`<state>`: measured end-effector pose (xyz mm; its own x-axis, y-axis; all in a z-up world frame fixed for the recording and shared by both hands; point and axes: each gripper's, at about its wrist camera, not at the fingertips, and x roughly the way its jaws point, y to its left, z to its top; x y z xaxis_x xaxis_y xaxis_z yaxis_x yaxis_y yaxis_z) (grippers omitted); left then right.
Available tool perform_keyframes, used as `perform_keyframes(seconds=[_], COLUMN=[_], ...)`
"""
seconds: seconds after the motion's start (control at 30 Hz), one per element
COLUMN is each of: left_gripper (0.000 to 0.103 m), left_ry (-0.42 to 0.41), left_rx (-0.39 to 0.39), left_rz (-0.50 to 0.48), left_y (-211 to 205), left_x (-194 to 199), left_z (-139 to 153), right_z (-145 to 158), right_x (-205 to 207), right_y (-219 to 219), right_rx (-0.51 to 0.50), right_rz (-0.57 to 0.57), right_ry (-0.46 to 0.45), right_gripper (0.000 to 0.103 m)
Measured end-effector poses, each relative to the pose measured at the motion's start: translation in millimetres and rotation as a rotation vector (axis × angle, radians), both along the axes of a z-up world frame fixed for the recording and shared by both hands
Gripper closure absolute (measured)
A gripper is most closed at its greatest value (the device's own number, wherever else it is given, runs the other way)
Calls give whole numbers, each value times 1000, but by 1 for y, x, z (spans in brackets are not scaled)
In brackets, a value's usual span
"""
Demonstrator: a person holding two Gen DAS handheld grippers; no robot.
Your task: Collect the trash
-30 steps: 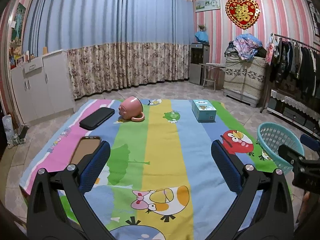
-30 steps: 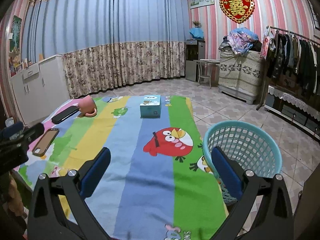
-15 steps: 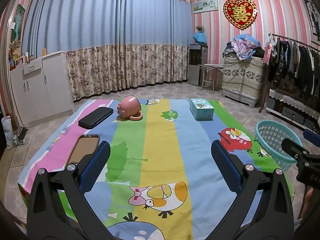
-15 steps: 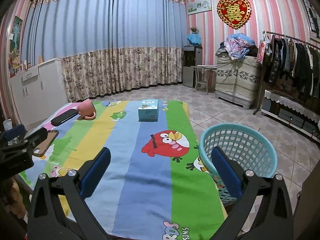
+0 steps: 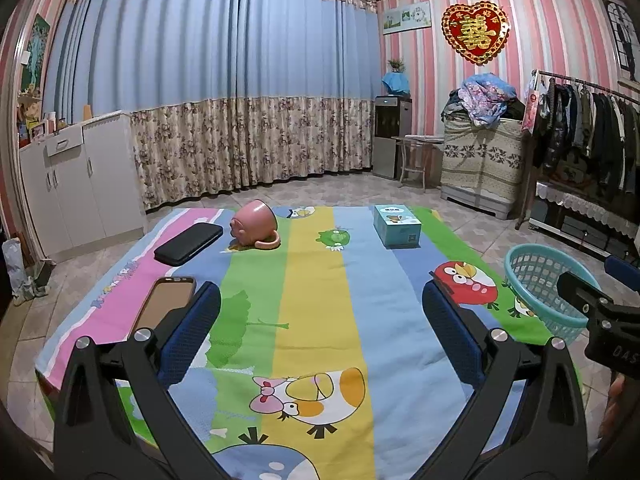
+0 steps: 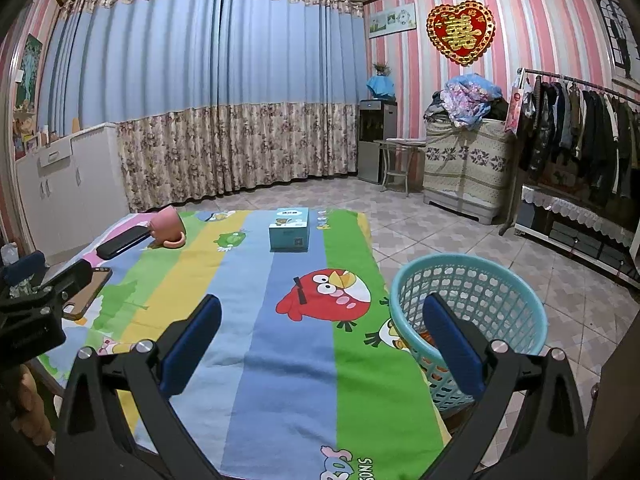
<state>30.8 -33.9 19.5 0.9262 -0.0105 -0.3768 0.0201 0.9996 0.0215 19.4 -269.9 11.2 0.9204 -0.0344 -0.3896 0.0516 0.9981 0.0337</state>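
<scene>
A teal plastic basket [image 6: 472,280] stands beside the table's right edge, seen too in the left wrist view as the basket [image 5: 536,276]; something orange lies at its bottom. My left gripper [image 5: 320,300] hangs open over the near middle of the cartoon tablecloth [image 5: 320,280], nothing between its blue pads. My right gripper [image 6: 320,312] is open as well, above the cloth's near right part, its right finger [image 6: 452,344] in front of the basket. On the cloth lie a tipped pink mug [image 5: 256,226], a blue tissue box [image 5: 396,224], a black case [image 5: 188,242] and a phone [image 5: 168,302].
White cabinets [image 5: 72,184] line the left wall. A clothes rack [image 6: 580,140], a covered cupboard [image 6: 464,164] and a small table stand to the right and back. Tiled floor [image 6: 440,224] surrounds the table. A hand shows at the lower right of the left wrist view.
Both grippers have risen and drawn back a little, so the table and basket sit lower and smaller in view. Both stay open; nothing on the cloth has moved.
</scene>
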Motion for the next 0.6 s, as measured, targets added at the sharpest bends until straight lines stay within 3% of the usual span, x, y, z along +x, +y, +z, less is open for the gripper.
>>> perform_keyframes(seconds=[0.6], left_gripper=[5], left_ry=[4], left_rx=[1], left_rz=[-11], left_y=[1], left_x=[0], left_z=[4], right_z=[-1], right_x=[2], right_y=[-3], right_rx=[-7], right_rz=[-16], right_ry=[-3], right_gripper=[5])
